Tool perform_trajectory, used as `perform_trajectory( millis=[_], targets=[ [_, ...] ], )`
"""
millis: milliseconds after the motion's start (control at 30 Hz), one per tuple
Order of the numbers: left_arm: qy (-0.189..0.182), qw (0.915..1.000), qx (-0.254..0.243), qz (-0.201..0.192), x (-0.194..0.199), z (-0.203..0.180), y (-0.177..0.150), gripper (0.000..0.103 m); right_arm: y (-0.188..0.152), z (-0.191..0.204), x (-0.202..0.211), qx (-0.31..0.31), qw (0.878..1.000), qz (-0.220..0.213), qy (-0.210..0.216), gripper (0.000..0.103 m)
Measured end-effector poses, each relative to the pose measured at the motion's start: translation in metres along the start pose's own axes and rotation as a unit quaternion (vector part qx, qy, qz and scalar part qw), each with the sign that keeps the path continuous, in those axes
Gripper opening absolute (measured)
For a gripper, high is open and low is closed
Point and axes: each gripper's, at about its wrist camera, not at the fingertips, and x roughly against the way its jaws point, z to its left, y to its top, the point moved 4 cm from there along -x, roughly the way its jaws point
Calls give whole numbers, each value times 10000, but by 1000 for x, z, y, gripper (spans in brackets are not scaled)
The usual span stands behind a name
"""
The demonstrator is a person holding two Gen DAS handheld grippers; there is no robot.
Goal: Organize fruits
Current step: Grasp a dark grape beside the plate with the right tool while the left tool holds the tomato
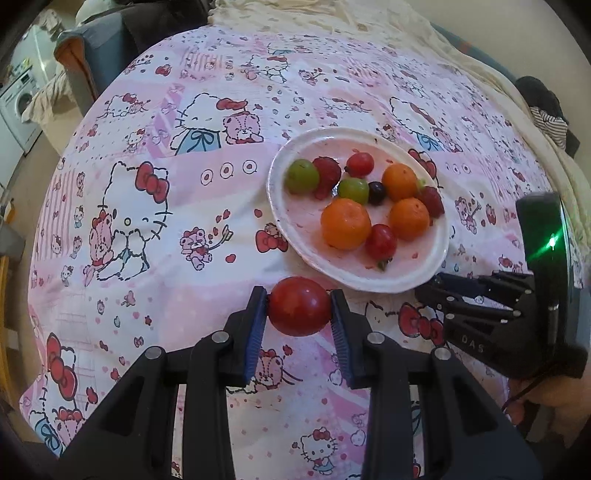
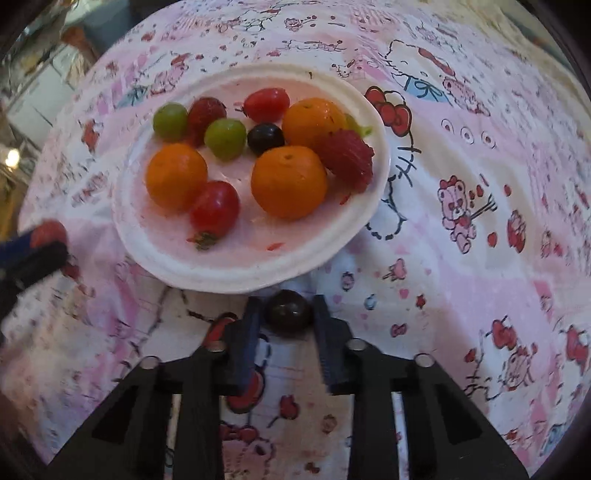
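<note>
A white plate (image 1: 406, 271) (image 2: 240, 269) on the pink cartoon-print cloth holds three oranges (image 1: 345, 223), green grapes (image 1: 303, 176), strawberries, small red tomatoes (image 1: 381, 242) and a dark grape (image 1: 376, 192). My left gripper (image 1: 299, 308) hovers just in front of the plate, shut on a round red tomato (image 1: 299, 306). In the right wrist view my right gripper (image 2: 289, 312) sits at the plate's near rim, with a dark grape (image 2: 289, 311) pinched between its blue pads. Each gripper shows in the other's view: the right gripper (image 1: 432, 295) beside the plate, the left gripper (image 2: 40, 240) at the left edge.
The cloth (image 1: 147, 221) covers a wide soft surface with free room left of the plate. A cream blanket (image 1: 369, 22) lies at the far edge. A washing machine (image 1: 18, 107) and grey furniture (image 1: 96, 48) stand beyond the left edge; dark clothing (image 1: 543, 107) lies at the right.
</note>
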Motion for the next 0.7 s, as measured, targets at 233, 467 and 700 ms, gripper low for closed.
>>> perform_trajectory(
  millis=[233, 467, 700],
  targets=[
    [132, 9998, 15, -147, 4, 0, 3, 30, -4, -9, 7, -161, 9997, -74, 148, 18],
    [168, 9996, 157, -163, 6, 8, 3, 30, -20, -16, 18, -334, 9990, -158, 257, 18],
    [210, 9992, 156, -317, 17, 13, 10, 30, -21, -12, 35, -457, 9978, -367, 325, 18]
  ],
)
